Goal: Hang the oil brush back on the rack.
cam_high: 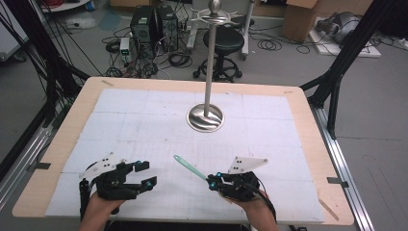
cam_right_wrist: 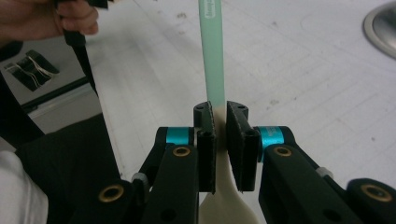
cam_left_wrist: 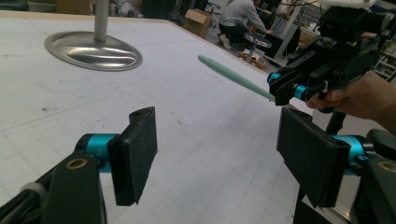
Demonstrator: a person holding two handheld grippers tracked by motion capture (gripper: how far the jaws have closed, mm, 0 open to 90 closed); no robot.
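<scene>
Currently, the right gripper [cam_high: 212,182] clamps a green-handled spatula [cam_high: 190,167] near the metal stand [cam_high: 206,117]; the left gripper [cam_high: 146,174] stands open and empty, farther from that stand.

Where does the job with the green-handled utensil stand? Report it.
Done: the right claw is shut on the green-handled utensil, lifted off the table. In hand: carrying it. The left claw is open, empty. Left: probably hanging it on the metal stand.
</scene>
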